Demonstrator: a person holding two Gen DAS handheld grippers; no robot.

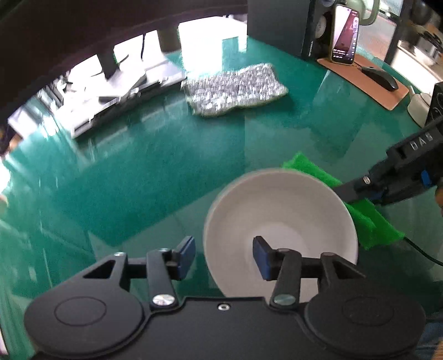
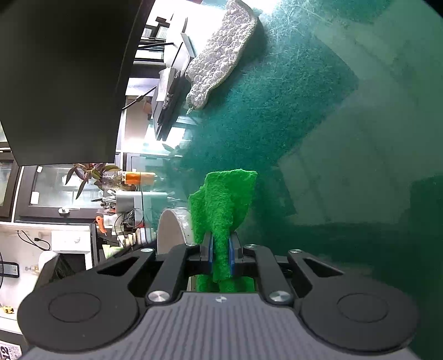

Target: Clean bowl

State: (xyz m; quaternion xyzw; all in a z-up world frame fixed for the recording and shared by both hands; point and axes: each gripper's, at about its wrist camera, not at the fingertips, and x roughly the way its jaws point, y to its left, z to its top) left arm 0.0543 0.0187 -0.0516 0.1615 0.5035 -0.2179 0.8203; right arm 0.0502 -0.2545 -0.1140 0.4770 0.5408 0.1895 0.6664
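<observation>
A white bowl [image 1: 279, 221] stands upright on the glossy green table [image 1: 155, 177]. My left gripper [image 1: 223, 257] hangs over the bowl's near-left rim, open. One blue pad [image 1: 261, 257] is inside the bowl and the other [image 1: 185, 256] is outside, and neither presses on the wall. My right gripper [image 1: 360, 191] comes in from the right behind the bowl, shut on a bright green scouring pad [image 1: 368, 221]. In the right wrist view that gripper [image 2: 220, 254] pinches the green scouring pad [image 2: 224, 205], which sticks up past the fingertips. The bowl [image 2: 169, 229] shows edge-on at its left.
A silver-grey scrubbing cloth [image 1: 235, 88] lies further back on the table. At the far right are a propped phone [image 1: 344, 36], a mouse [image 1: 379, 77] on a brown mat, and a dark box [image 1: 279, 25]. A dark monitor [image 2: 63, 77] looms at the left of the right wrist view.
</observation>
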